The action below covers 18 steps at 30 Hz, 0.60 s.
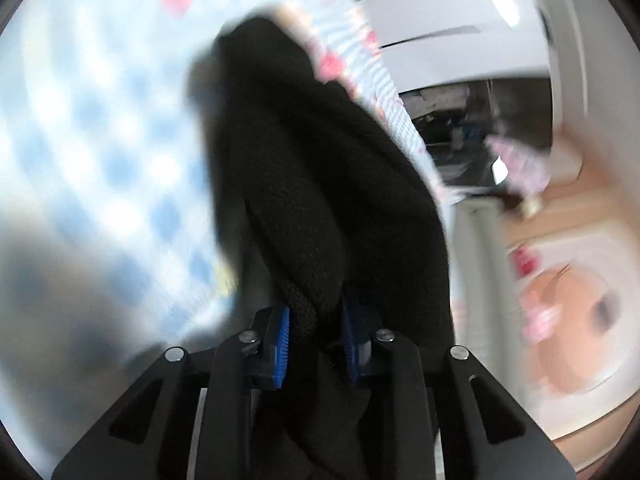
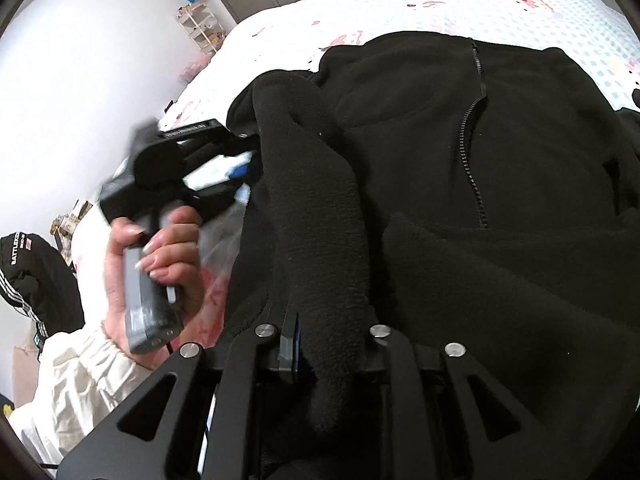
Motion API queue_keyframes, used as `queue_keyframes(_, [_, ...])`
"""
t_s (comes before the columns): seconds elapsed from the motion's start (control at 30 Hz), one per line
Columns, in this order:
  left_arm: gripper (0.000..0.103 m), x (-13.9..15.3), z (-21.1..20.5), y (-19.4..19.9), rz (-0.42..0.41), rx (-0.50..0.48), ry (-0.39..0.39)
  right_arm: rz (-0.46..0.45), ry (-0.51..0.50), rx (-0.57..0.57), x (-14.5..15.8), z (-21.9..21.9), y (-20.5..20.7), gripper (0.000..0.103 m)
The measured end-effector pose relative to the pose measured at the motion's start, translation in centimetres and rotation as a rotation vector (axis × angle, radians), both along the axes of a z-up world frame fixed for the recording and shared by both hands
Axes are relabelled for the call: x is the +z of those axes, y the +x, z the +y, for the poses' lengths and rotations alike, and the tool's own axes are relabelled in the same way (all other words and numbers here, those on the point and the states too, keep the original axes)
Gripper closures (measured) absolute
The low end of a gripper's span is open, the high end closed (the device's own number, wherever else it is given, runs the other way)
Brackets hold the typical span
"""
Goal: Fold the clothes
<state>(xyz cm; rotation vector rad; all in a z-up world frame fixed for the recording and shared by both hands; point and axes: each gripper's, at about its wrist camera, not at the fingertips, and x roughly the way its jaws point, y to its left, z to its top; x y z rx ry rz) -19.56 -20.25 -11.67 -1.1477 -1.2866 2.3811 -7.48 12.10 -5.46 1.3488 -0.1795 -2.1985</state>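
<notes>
I have both grippers clamped on fleece (image 2: 460,160) folds over bed (image 2: 540,12): left gripper (image 1: 316,332) pinches it, right gripper (image 2: 328,344) too, left view blurred

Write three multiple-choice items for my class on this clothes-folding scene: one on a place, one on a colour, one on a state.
1. Where does the fleece jacket lie?
A. on a bed with a patterned sheet
B. in a basket
C. on a chair

2. What colour is the jacket?
A. red
B. black
C. white

3. What is the right gripper doing?
A. hanging open
B. shut on nothing
C. shut on a fold of the jacket

Answers: 1 A, the sheet shows around the jacket; 2 B, the fleece is black throughout; 3 C, fleece sits pinched between its fingers.
</notes>
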Motion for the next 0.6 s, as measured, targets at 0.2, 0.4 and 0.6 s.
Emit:
queue_keyframes(0.2, [0.088, 8.8, -6.4, 6.8, 0.165, 0.199, -0.143, 0.058, -0.124, 0.064, 3.9, -0.9, 0.9, 0.062])
queue_keyframes(0.4, [0.086, 14.1, -16.5, 13.5, 0.182, 0.436, -0.319, 0.118, 0.01, 0.067, 4.3, -2.5, 1.9, 0.046])
queue_keyframes(0.6, [0.048, 3.8, -19.0, 14.0, -0.122, 0.304, -0.228, 0.006, 0.079, 0.064, 0.4, -3.2, 2.3, 0.046])
